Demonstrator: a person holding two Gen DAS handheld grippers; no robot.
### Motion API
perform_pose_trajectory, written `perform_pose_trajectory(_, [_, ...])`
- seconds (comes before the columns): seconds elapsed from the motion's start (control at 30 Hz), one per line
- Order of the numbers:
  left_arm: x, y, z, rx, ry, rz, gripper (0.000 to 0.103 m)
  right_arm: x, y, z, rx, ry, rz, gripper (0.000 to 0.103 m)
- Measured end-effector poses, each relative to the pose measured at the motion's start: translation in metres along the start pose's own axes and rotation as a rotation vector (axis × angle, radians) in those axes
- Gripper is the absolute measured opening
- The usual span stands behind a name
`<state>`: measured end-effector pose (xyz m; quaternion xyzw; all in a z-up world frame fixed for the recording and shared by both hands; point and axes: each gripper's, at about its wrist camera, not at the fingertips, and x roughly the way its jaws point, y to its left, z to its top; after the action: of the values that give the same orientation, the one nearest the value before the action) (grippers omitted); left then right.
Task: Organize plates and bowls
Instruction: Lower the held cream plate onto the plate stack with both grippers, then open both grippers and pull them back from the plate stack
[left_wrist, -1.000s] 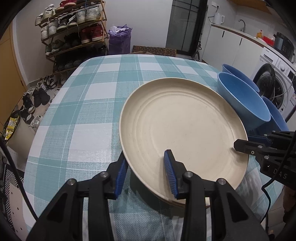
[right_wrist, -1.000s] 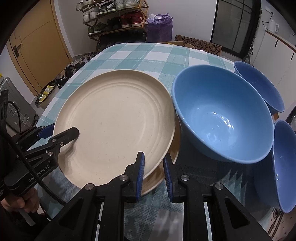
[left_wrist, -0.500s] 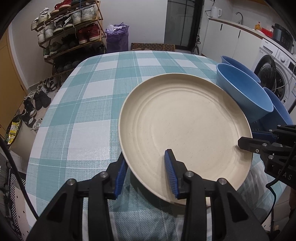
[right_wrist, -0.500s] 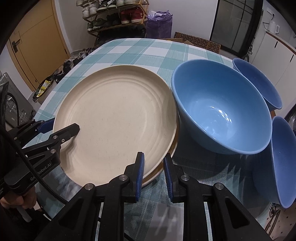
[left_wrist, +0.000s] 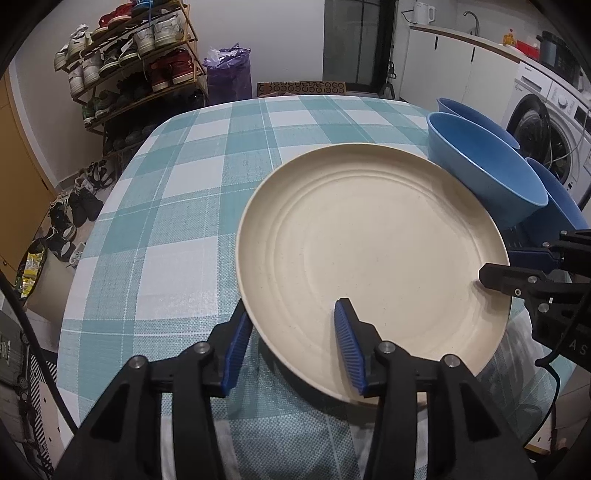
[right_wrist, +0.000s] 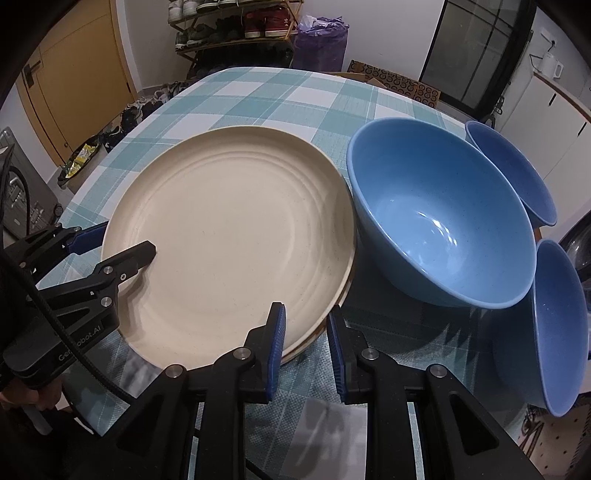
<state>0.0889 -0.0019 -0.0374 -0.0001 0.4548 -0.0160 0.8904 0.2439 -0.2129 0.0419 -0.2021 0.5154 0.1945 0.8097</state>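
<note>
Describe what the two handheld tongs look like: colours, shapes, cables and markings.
Both tongs, left and right, are black angular frames with silver bolts and ribbed blue pads. A black cable trails from the left one, whose body bears partly hidden white lettering.

Counted on the checked tablecloth (right_wrist: 258, 96): three blue bowls (right_wrist: 439, 218) (right_wrist: 513, 170) (right_wrist: 557, 325), two stacked cream plates, upper (right_wrist: 236, 236) over lower (right_wrist: 341, 295), and two grippers, left (left_wrist: 291, 339), right (right_wrist: 306, 347)

home kitchen — washing machine (left_wrist: 546, 136) | shoe rack (left_wrist: 136, 66) | kettle (left_wrist: 423, 13)
</note>
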Motion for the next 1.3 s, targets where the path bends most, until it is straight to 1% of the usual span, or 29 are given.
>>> perform_pose_trajectory(0.07, [0.001,-0.002,0.000,0.010,0.002,0.007,0.052,0.000,0.000,0.000,-0.005,0.004,-0.006,0.022])
perform_pose_trajectory(0.23, [0.004,-0.004,-0.001,0.020,0.011,0.016,0.053,0.005,0.002,-0.001,-0.022,0.027,-0.039,0.023])
perform_pose_trajectory(0.33, [0.005,-0.003,-0.001,0.018,0.013,0.018,0.054,0.007,0.001,-0.001,-0.019,0.028,-0.036,0.023])
perform_pose_trajectory(0.4, [0.006,-0.001,-0.001,0.012,0.013,0.018,0.056,0.008,0.001,0.000,-0.019,0.028,-0.035,0.024])
perform_pose_trajectory(0.43, [0.006,0.000,0.000,0.009,0.012,0.016,0.060,0.008,0.001,0.000,-0.020,0.027,-0.031,0.027])
perform_pose_trajectory(0.53, [0.005,0.002,0.001,0.000,0.004,0.002,0.060,0.009,0.002,-0.002,-0.035,0.019,-0.017,0.032])
perform_pose_trajectory(0.67, [0.000,0.004,0.002,-0.012,-0.014,-0.018,0.060,0.008,0.000,-0.004,-0.035,0.009,0.006,0.035])
perform_pose_trajectory(0.7, [-0.002,0.005,0.003,-0.019,-0.023,-0.026,0.060,0.008,-0.001,-0.004,-0.032,0.006,0.016,0.039])
perform_pose_trajectory(0.73, [-0.004,0.006,0.003,-0.022,-0.030,-0.036,0.061,0.006,-0.002,-0.004,-0.030,-0.001,0.029,0.045])
perform_pose_trajectory(0.8, [-0.008,0.007,0.005,-0.026,-0.047,-0.053,0.062,0.002,-0.002,-0.004,-0.034,-0.019,0.047,0.051])
perform_pose_trajectory(0.9, [-0.017,0.008,0.007,-0.034,-0.074,-0.071,0.073,-0.005,-0.002,-0.003,-0.033,-0.045,0.054,0.065])
perform_pose_trajectory(0.93, [-0.020,0.009,0.007,-0.041,-0.085,-0.083,0.079,-0.008,-0.003,-0.002,-0.026,-0.059,0.056,0.066])
perform_pose_trajectory(0.97, [-0.023,0.009,0.008,-0.047,-0.093,-0.092,0.080,-0.011,-0.003,-0.001,-0.023,-0.070,0.058,0.067])
perform_pose_trajectory(1.03, [-0.029,0.010,0.010,-0.052,-0.105,-0.112,0.082,-0.017,-0.004,0.000,-0.018,-0.097,0.061,0.073])
perform_pose_trajectory(1.13, [-0.034,0.012,0.011,-0.063,-0.115,-0.134,0.098,-0.027,-0.005,0.000,-0.011,-0.140,0.076,0.077])
perform_pose_trajectory(1.2, [-0.039,0.013,0.012,-0.072,-0.131,-0.156,0.099,-0.035,-0.006,-0.001,-0.010,-0.172,0.082,0.080])
perform_pose_trajectory(1.27, [-0.042,0.014,0.013,-0.084,-0.137,-0.182,0.103,-0.044,-0.009,-0.003,-0.003,-0.202,0.092,0.082])
perform_pose_trajectory(1.3, [-0.044,0.015,0.014,-0.091,-0.143,-0.194,0.103,-0.049,-0.011,-0.004,0.002,-0.216,0.100,0.086])
